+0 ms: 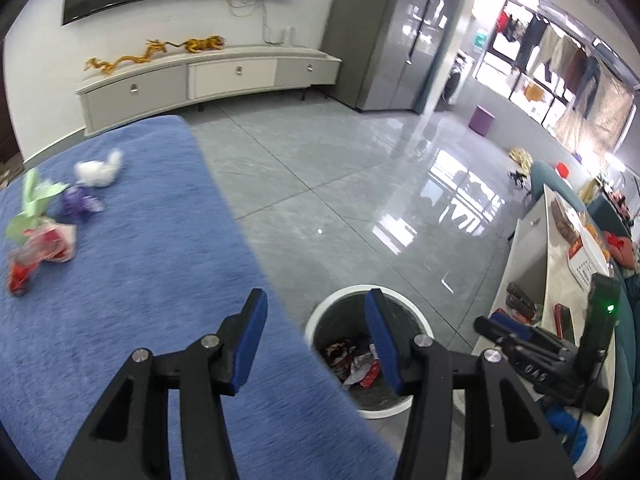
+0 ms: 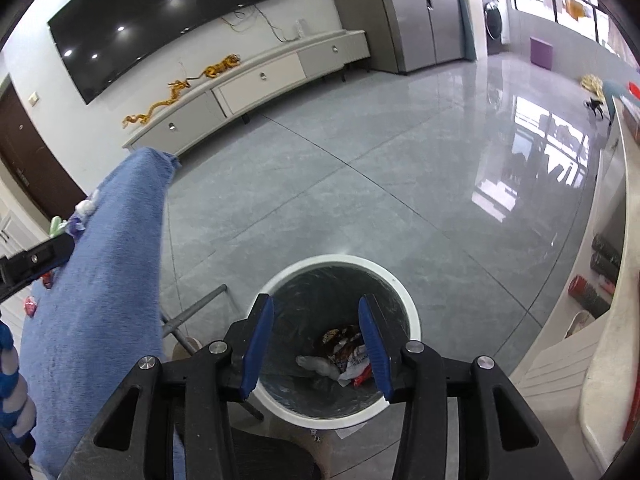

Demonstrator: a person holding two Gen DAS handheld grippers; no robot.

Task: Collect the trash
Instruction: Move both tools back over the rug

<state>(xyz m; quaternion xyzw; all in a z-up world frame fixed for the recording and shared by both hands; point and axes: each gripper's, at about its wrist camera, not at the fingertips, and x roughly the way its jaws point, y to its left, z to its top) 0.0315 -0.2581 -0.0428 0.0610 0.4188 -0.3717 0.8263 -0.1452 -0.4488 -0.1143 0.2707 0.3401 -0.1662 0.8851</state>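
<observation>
Trash still to collect sits on the blue cloth, far from both tongs; alt text follows, working outward from the tongs.

Left gripper: bottom centre of the left wrist view, jaws spread, nothing btwn them. Its left finger overlaps the blue cloth, its right finger overlaps the white-rimmed bin at lower centre. Bin already holds crumpled wrappers.

Right gripper: bottom centre of the right wrist view, jaws spread, empty, hanging directly over the bin mouth, w/ wrappers visible btwn the fingers below.

Remaining trash, left wrist view, all at mid-left to upper left of frame, well apart from the tongs: red-and-white wrapper at the left edge, green paper just above it, purple wrapper to its upper right, white tissue wad further up. The cluster runs roughly diagonally, lower left to upper right. Some blur, so exact shapes unclear.

Judgement: left gripper is nearer the cluster; the pile lies up and to the left of it across the cloth. Right gripper sees only slivers of the trash at the cloth's far edge, left side of its frame, so it looks the worse placed.
</observation>
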